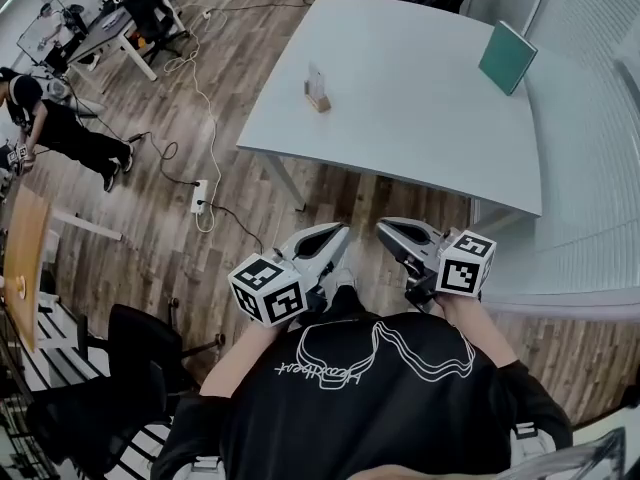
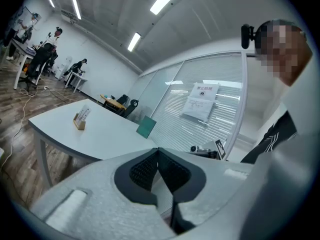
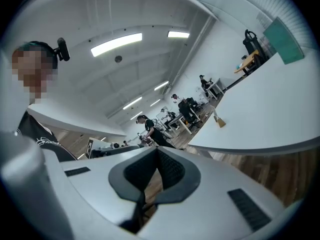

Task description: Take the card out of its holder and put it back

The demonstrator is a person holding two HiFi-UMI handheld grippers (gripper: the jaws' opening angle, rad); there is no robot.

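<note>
Upright, the card stands in its holder on the desk — left hand-held gripper and right hand-held gripper, jaws together and empty, hang well short of it.

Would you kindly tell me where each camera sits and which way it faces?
Head view: on the person's head, looking down at the table; shows torso, arms, left hand-held gripper and right hand-held gripper.
Left gripper view: on that gripper, looking along shut jaws towards the card holder; person's shoulder at right.
Right gripper view: on that gripper, looking along shut jaws past the table edge; person's shoulder at left.
Shared: all show table, card holder and green board.
</note>
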